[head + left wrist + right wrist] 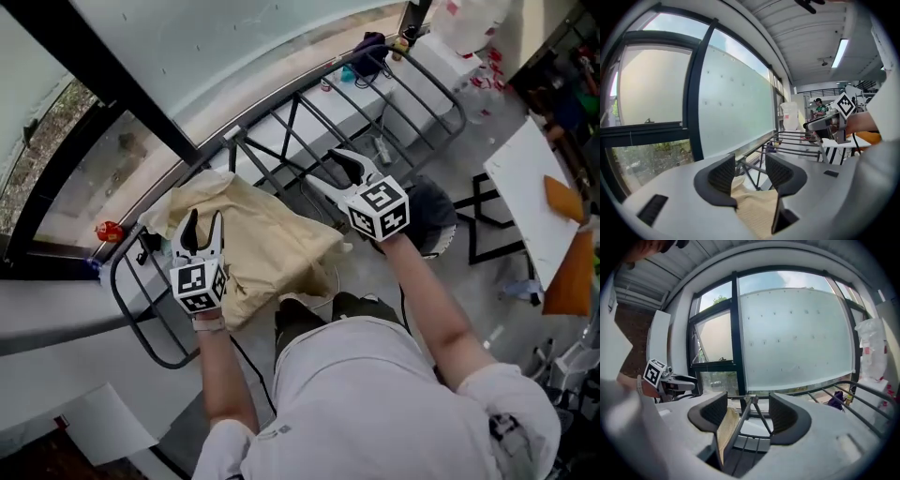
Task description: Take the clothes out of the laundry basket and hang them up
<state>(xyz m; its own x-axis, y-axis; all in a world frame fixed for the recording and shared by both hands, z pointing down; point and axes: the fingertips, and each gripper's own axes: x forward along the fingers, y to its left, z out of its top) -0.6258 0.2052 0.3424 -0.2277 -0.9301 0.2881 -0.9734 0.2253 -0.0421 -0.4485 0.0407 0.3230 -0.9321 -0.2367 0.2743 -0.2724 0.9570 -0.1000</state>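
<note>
Your left gripper point(205, 221) holds its jaws wide apart above the beige cloth point(277, 246), clamping nothing. Your right gripper point(335, 172) is equally spread and empty (cloth edge beside one jaw). The cloth lies draped over the drying rack point(309, 111).

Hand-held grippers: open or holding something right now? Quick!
Left hand-held gripper: open, over the cloth.
Right hand-held gripper: open, holding nothing.

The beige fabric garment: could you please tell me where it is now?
In the head view, the beige fabric garment lies draped over the left end of the black metal drying rack, beneath the left gripper.
</note>
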